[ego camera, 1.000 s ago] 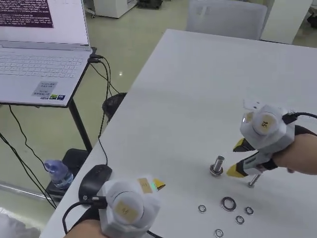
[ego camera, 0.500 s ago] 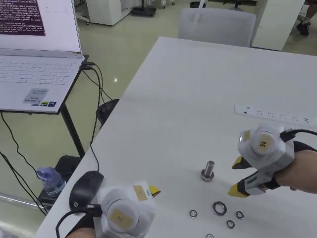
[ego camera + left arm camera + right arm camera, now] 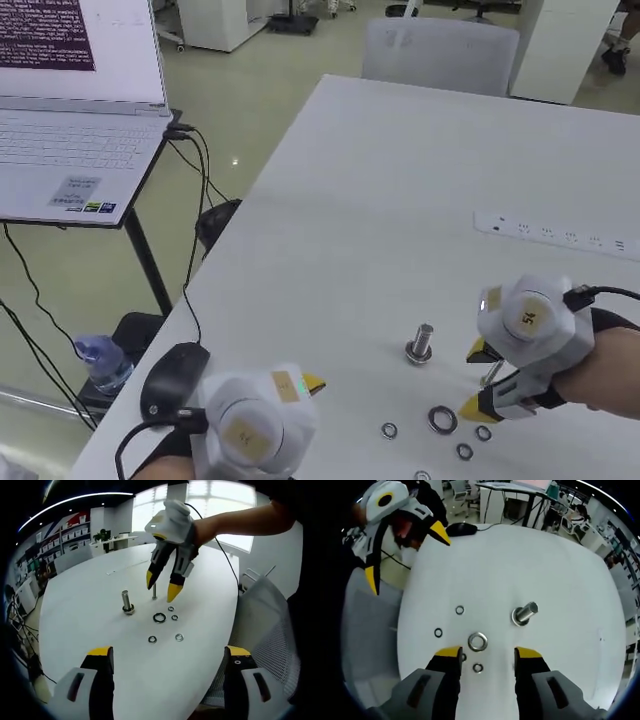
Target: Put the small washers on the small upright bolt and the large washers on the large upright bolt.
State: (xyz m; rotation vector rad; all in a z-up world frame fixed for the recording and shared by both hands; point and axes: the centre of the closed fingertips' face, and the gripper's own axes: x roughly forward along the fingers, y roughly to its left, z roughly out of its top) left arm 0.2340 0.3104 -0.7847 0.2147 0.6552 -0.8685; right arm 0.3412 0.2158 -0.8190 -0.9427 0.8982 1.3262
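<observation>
Gap yawns wide in empty left tongs [image 3: 169,652] and right tongs [image 3: 488,652]

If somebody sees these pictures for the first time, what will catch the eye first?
The open right gripper hangs over the white table, its yellow-tipped jaws on either side of the small upright bolt. Beside it stands the large upright bolt, and loose washers lie scattered near them. The left gripper, also open, is at the table's near edge.
</observation>
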